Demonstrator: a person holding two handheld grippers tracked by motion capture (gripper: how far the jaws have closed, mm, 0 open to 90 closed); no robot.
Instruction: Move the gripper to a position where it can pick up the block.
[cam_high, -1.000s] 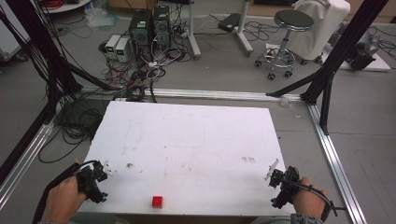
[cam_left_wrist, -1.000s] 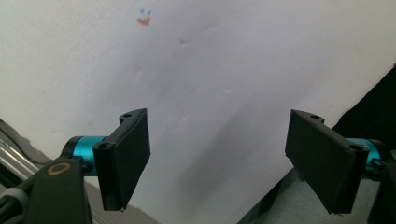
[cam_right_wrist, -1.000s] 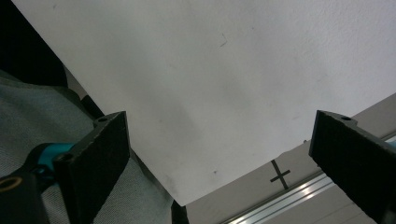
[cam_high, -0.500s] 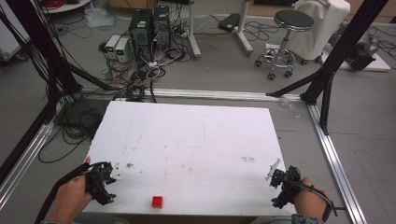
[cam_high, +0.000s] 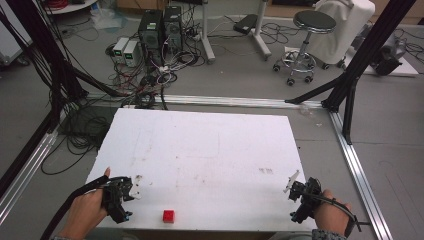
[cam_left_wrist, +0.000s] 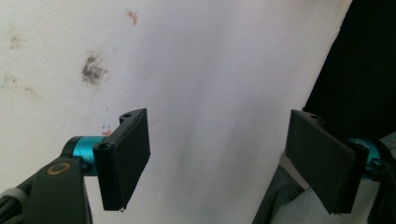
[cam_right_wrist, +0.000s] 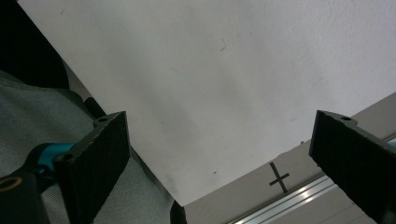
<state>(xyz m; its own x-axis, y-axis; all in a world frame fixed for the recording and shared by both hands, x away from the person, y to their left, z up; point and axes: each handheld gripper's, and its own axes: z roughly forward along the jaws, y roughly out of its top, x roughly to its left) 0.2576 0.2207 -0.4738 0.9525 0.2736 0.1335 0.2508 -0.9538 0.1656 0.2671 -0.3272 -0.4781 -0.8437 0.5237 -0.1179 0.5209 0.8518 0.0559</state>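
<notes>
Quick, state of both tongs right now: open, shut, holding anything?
Left tongs: open, holding nothing, over the white table.
Right tongs: open, holding nothing, at the table's corner.

Small red cube (cam_high: 169, 215) on white rectangular table (cam_high: 210, 150) near front edge; left gripper (cam_high: 120, 197) left of it, right gripper (cam_high: 300, 197) far right.

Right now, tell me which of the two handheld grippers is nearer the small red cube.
The left gripper: it sits just left of the small red cube, while the right gripper is at the table's far right edge.
</notes>
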